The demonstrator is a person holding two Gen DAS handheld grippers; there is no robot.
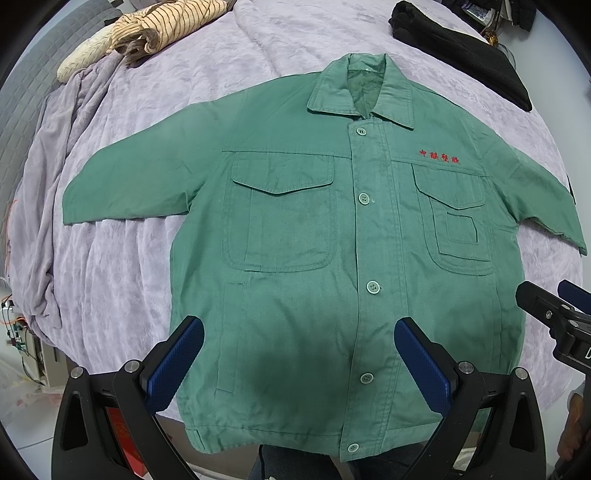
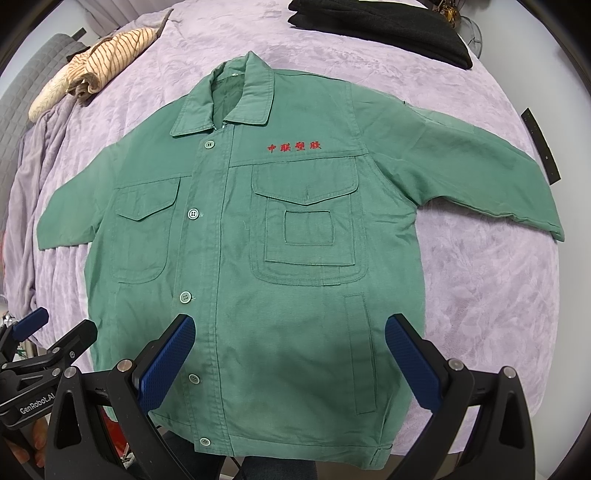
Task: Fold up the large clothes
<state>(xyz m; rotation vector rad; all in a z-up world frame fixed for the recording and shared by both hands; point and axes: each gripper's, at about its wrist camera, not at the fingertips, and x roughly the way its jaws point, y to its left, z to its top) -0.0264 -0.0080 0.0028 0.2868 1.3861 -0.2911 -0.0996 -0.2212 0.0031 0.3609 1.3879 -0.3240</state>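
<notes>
on lilac blanket (image 1: pixel 155 92): green jacket (image 1: pixel 295 258) flat, buttoned, pocket flaps down.

Counts: 1 green jacket (image 1: pixel 295 295), spread flat on 1 bed with a lilac cover (image 1: pixel 229 62). On the jacket: 5 buttons down the front placket, 2 flap chest pockets, 2 sleeves, 1 collar, 1 line of red embroidered text (image 1: pixel 439 154) of 4 characters. Other clothing on the bed: 1 striped beige garment (image 1: pixel 162 29), bunched, and 1 black garment (image 1: pixel 461 48). Hand-held grippers: 2, a left hand-held gripper (image 1: pixel 299 358) and a right hand-held gripper (image 2: pixel 290 354), each with 2 blue-padded fingers.
</notes>
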